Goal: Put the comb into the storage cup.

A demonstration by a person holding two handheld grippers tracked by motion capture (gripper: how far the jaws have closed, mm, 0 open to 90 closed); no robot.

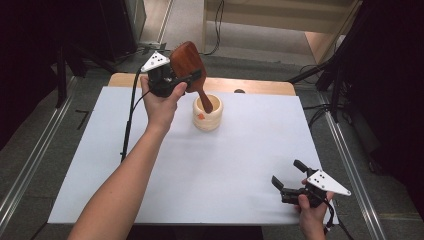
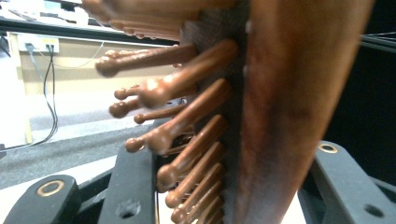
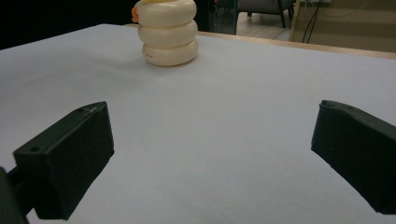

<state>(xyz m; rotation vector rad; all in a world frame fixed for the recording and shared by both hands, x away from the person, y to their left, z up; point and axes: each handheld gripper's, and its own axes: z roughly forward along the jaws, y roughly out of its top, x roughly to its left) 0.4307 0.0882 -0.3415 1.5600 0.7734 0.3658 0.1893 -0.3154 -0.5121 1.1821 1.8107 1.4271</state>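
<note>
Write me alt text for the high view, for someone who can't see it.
The person's left claw grips a brown wooden hairbrush, head up, its handle tip dipping into a cream ribbed cup on a white table. The right claw rests open and empty near the table's front right corner.

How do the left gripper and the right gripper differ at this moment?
The left gripper is shut on the wooden hairbrush, raised above the cream cup; the right gripper is open, holds nothing and stays low at the table's near edge. Both have black jaws.
</note>
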